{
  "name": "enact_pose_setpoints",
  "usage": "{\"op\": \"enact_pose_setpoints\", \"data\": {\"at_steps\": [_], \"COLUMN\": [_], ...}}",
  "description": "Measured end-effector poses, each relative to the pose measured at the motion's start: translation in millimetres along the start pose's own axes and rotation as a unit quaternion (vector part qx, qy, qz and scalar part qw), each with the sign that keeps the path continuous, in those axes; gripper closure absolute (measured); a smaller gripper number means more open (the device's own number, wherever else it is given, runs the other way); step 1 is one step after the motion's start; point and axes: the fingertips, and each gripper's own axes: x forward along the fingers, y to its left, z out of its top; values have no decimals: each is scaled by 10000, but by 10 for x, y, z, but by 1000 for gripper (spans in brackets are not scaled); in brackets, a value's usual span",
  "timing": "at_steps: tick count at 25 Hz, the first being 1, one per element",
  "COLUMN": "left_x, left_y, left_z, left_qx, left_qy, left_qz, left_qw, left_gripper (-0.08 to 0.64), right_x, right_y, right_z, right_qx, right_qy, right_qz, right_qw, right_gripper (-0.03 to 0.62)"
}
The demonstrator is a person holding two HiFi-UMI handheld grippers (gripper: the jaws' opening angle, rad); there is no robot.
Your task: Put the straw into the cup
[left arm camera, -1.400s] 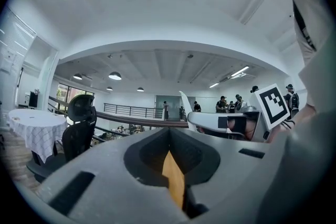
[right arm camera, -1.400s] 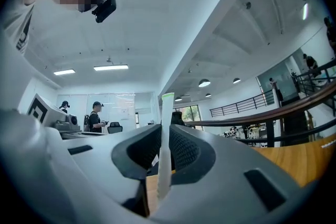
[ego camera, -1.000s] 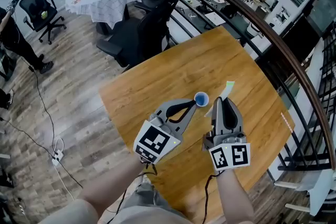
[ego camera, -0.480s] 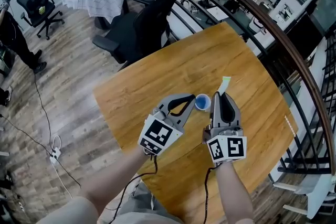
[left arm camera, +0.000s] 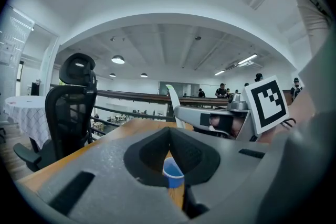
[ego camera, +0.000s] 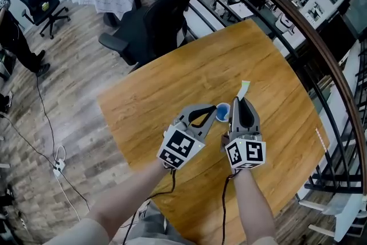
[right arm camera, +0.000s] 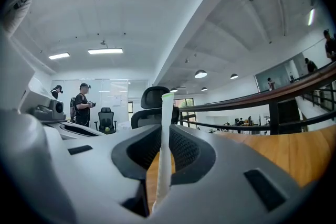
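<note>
Straw (right arm camera: 166, 139) first: pale, thin, poking up from the right gripper (ego camera: 239, 105), whose jaws are clamped on its lower part while the top end stands free. It looks featherlight and easy to crush or kink, so a gentle pinch low down with a long free tip suits it. Just beside it is the small blue cup (ego camera: 222, 112), light and probably tippy, pinched at the tips of the left gripper (ego camera: 212, 116) over the wooden table (ego camera: 172, 83). Narrow mouth, so aim matters
</note>
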Motion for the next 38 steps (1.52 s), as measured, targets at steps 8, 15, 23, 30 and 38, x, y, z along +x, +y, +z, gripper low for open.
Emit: {"op": "enact_pose_setpoints", "data": {"at_steps": [8, 15, 23, 30, 38], "left_x": [139, 171, 174, 125, 31], "left_y": [-8, -14, -32, -2, 10], "left_z": [-356, -648, -683, -713, -603], "left_qx": [-260, -653, -653, -662, -632], "left_qy": [233, 485, 536, 616, 608], "left_qz": [-66, -24, -93, -48, -24], "left_qw": [9994, 9967, 9964, 9959, 9961], "left_gripper": [548, 548, 548, 548, 548], "right_x": [104, 109, 229, 138, 66], "right_y": [-206, -273, -287, -287, -189], "right_z": [-541, -760, -839, -856, -652], "right_qx": [48, 14, 61, 114, 78], "right_qy": [310, 463, 575, 644, 568], "right_qz": [-225, -265, -223, -274, -238], "right_qw": [9993, 9986, 9981, 9975, 9981], "right_gripper": [538, 538, 537, 534, 523]}}
